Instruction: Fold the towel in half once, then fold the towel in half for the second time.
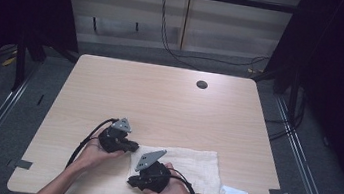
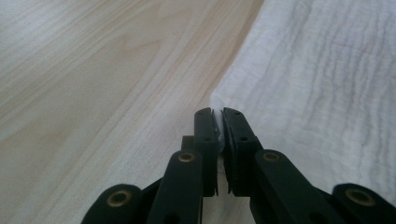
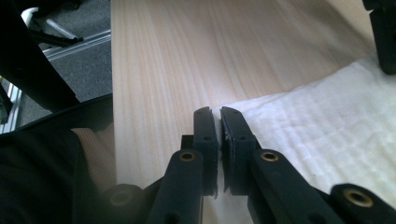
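Cloth (image 1: 191, 167), white and loosely woven with a crinkled gauze texture, lies flat as a long rectangle near the front edge of the bench (image 1: 160, 95) (pale wood grain, rounded corners). A small white tag (image 1: 235, 193) sticks out at its right end. The left gripper (image 2: 217, 114) has its jaws pinched together on the cloth's left far corner, a sliver of fabric showing between them. The right gripper (image 3: 215, 114) has its jaws closed at the cloth's left near corner; whether fabric is caught there I cannot tell.
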`<state>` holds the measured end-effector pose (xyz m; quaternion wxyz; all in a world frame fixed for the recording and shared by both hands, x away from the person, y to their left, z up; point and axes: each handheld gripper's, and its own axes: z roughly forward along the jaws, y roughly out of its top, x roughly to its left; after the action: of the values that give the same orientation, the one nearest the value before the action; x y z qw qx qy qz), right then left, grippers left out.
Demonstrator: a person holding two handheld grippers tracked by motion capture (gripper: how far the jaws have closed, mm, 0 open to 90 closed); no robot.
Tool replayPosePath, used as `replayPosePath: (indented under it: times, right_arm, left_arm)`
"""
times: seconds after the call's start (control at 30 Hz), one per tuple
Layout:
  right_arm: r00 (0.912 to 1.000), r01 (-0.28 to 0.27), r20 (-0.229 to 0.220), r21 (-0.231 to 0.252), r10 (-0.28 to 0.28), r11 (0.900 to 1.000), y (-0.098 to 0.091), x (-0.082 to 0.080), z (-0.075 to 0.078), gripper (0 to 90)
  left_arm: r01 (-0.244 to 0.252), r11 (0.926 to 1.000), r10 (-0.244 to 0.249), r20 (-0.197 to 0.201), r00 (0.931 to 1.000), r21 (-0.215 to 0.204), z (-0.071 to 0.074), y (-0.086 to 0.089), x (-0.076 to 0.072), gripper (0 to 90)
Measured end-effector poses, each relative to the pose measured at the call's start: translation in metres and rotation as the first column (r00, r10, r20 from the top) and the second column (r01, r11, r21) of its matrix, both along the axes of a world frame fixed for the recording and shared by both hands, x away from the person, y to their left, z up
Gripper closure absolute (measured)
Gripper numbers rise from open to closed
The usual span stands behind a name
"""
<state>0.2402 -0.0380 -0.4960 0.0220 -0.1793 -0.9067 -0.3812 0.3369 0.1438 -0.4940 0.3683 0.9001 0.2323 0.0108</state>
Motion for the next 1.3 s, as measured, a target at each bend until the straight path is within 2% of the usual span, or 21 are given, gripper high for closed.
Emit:
replayPosePath:
  times: [0.07,0.23,0.33,0.4,0.5,0.67,0.77,0.83,0.9,1.03,1.13,1.3]
  right_arm:
    - [1.0,-0.004,0.0,0.0,0.004,1.0,0.0,0.0,0.001,85.9]
    - [0.9998,0.008,-0.021,0.037,-0.007,0.9993,-0.002,0.003,0.006,85.9]
    - [0.9998,0.011,-0.015,0.068,-0.01,0.9976,-0.005,0.004,0.012,85.9]
    - [0.9998,0.016,-0.017,0.082,-0.014,0.9965,-0.006,0.003,0.016,85.9]
    - [0.9998,0.019,-0.014,0.104,-0.017,0.9944,-0.007,0.004,0.02,85.8]
    - [0.9995,0.022,-0.026,0.137,-0.019,0.9903,-0.008,0.007,0.026,85.8]
    - [0.9995,0.016,-0.028,0.161,-0.011,0.9868,-0.006,0.008,0.028,85.8]
    - [0.9993,0.02,-0.034,0.164,-0.014,0.9862,-0.004,0.007,0.029,85.8]
    - [0.9993,0.017,-0.036,0.168,-0.011,0.9856,-0.003,0.007,0.029,85.8]
    - [0.9993,0.015,-0.036,0.176,-0.009,0.9843,0.0,0.006,0.03,85.8]
    - [0.9997,0.016,-0.02,0.175,-0.013,0.9845,0.001,0.004,0.032,85.8]
    - [0.9995,0.032,-0.006,0.185,-0.032,0.9822,0.001,0.004,0.038,85.9]
  left_arm:
    - [-0.001,1.0,0.001,-0.007,1.0,-0.009,0.002,0.001,0.001,85.9]
    - [-0.023,0.9964,0.019,-0.044,0.9988,-0.081,0.005,0.009,0.006,86.1]
    - [-0.02,0.9951,0.016,-0.038,0.9992,-0.097,0.007,0.012,0.005,86.1]
    - [-0.022,0.9913,0.017,-0.042,0.999,-0.129,0.01,0.013,0.005,86.2]
    - [-0.02,0.9909,0.016,-0.031,0.9994,-0.133,0.016,0.016,0.005,86.3]
    - [-0.047,0.9799,0.036,-0.062,0.9975,-0.194,0.019,0.026,0.01,86.5]
    - [-0.062,0.9766,0.046,-0.081,0.9957,-0.206,0.018,0.03,0.011,86.6]
    - [-0.063,0.9771,0.047,-0.081,0.9956,-0.203,0.019,0.032,0.011,86.6]
    - [-0.066,0.9779,0.053,-0.072,0.996,-0.199,0.021,0.034,0.009,86.6]
    - [-0.072,0.9747,0.061,-0.061,0.9963,-0.211,0.026,0.037,0.006,86.6]
    - [-0.083,0.9721,0.071,-0.063,0.9955,-0.219,0.028,0.041,0.006,86.6]
    - [-0.089,0.9733,0.083,-0.037,0.9959,-0.212,0.033,0.045,0.007,86.6]
